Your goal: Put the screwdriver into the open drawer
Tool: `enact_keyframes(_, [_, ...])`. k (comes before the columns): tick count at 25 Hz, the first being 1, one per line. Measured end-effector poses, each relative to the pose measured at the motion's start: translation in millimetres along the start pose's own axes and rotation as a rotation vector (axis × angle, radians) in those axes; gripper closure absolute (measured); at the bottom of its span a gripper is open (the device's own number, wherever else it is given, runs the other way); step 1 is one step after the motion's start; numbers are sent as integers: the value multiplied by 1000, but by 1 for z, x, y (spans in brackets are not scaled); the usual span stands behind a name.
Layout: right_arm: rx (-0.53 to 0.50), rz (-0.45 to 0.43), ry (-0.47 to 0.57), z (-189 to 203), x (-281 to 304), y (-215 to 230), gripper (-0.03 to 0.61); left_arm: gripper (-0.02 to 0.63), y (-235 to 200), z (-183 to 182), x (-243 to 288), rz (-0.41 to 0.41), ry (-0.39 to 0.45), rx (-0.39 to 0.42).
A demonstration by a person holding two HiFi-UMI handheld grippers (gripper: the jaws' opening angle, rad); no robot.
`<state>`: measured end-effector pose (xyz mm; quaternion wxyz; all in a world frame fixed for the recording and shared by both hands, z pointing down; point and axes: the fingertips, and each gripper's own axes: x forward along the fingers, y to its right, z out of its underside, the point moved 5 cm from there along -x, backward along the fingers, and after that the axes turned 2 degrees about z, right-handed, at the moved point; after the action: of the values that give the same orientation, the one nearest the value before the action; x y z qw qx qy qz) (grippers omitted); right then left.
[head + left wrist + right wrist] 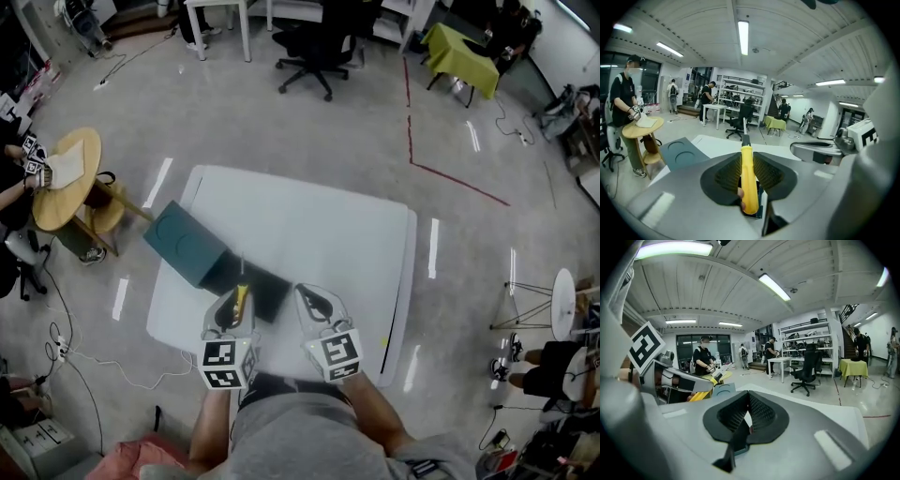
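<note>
1 screwdriver [749, 187] in left tool [743, 159] | right tool [748, 401] empty | 1 drawer [268, 292]

You've got one screwdriver [241, 298], two grippers, the left gripper [234, 296] and the right gripper [306, 293], one white table [356, 234], and one dark teal cabinet [183, 242] with one open drawer [269, 294]. Farther off there's one round wooden table [80, 159], one black office chair [314, 47] and one green-covered table [459, 52].
</note>
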<state>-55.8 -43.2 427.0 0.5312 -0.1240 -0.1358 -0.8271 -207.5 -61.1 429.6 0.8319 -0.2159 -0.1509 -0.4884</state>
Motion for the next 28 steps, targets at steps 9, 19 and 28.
enact_keyframes(9, [-14, -85, -53, 16, 22, 2, 574, 528, -15, 25, 5, -99, -33, -102])
enact_keyframes(19, [-9, -173, -116, 36, 54, -3, 574, 528, -35, 59, 22, -171, -90, -205])
enact_keyframes(28, [4, -225, -178, 58, 85, -4, 574, 526, -53, 84, 50, -204, -154, -319])
